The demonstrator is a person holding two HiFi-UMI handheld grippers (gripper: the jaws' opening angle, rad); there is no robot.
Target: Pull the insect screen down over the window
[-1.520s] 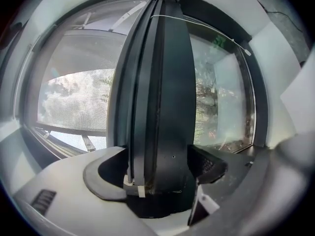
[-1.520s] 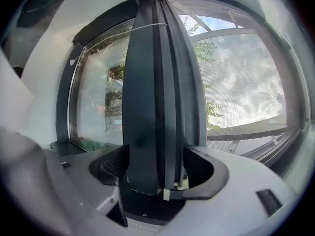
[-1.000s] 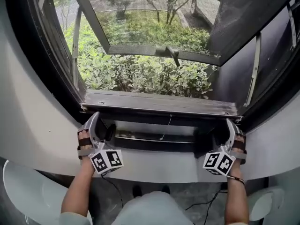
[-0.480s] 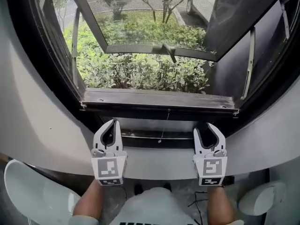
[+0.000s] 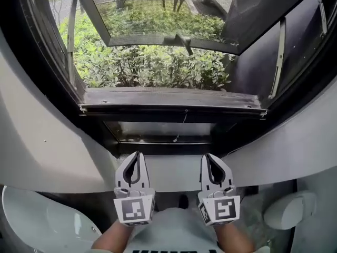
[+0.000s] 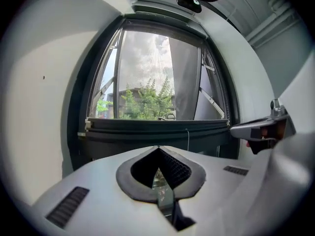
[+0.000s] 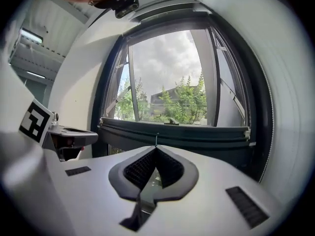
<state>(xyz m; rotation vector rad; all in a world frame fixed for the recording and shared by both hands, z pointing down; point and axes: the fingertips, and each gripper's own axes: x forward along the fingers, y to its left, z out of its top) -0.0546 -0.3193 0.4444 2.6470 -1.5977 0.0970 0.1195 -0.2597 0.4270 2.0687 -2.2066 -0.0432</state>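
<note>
Hovering clenched, empty: left gripper [image 5: 137, 154], right gripper [image 5: 207, 155] | screen bar [image 5: 171, 108] lying crosswise beyond fingertips, equally near both.

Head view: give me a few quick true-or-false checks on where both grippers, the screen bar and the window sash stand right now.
1. A thin cord hangs from the middle of the dark horizontal screen bar. True.
2. The left gripper is clamped on that bar. False: it is shut on nothing and well apart from the bar, on the room side of the sill.
3. The right gripper is shut and empty. True.
4. The dark-framed glass window sash is closed. False: it is swung open outward, with green shrubs in plain sight below it.
</note>
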